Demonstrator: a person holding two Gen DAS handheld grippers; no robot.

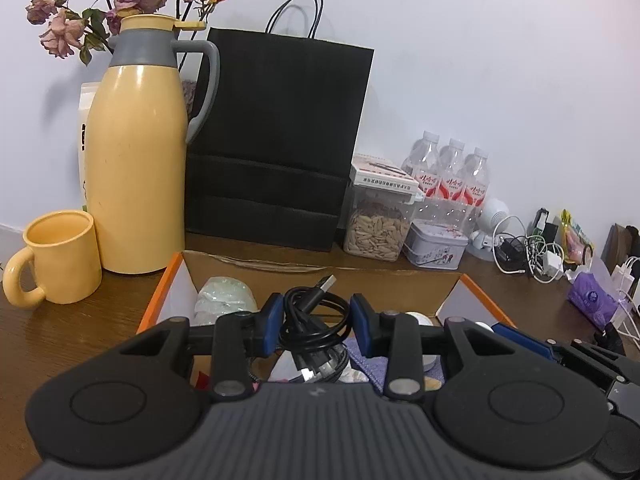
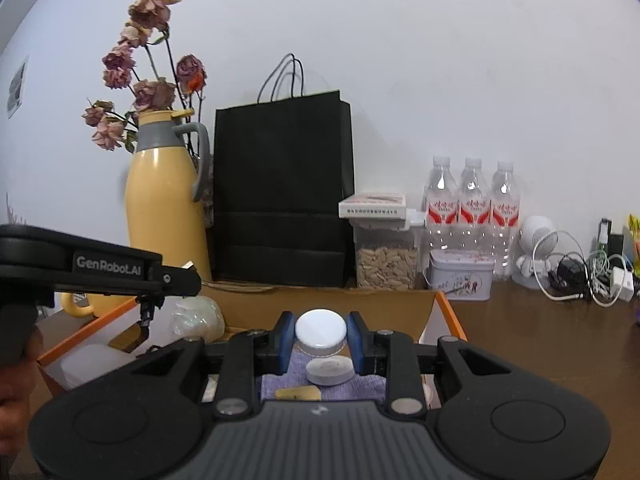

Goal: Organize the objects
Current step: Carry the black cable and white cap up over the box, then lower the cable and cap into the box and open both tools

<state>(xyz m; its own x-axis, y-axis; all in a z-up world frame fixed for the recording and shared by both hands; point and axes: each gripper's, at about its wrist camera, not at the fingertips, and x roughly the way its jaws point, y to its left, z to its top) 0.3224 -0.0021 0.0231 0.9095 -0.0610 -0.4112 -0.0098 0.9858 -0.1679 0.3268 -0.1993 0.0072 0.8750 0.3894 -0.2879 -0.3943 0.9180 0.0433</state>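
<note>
My left gripper (image 1: 318,318) is shut on a coiled black USB cable with a plug (image 1: 306,300), held above an open cardboard box with orange edges (image 1: 400,292). My right gripper (image 2: 321,330) is shut on a small jar with a white lid (image 2: 320,326), also over the box (image 2: 400,304). Under the jar a white round container (image 2: 330,372) lies on a purple cloth (image 2: 276,376). The right wrist view shows the left gripper (image 2: 188,278) from the side at the left. The right gripper's blue pad (image 1: 520,340) shows at the lower right of the left wrist view.
A yellow thermos (image 1: 136,160), a yellow mug (image 1: 60,256) and a black paper bag (image 1: 280,140) stand behind the box. A seed jar (image 1: 378,220), a tin (image 1: 436,246), water bottles (image 1: 452,172), tangled chargers (image 1: 528,252) and a purple tissue pack (image 1: 592,300) lie to the right. A pale wrapped bundle (image 1: 224,296) sits in the box.
</note>
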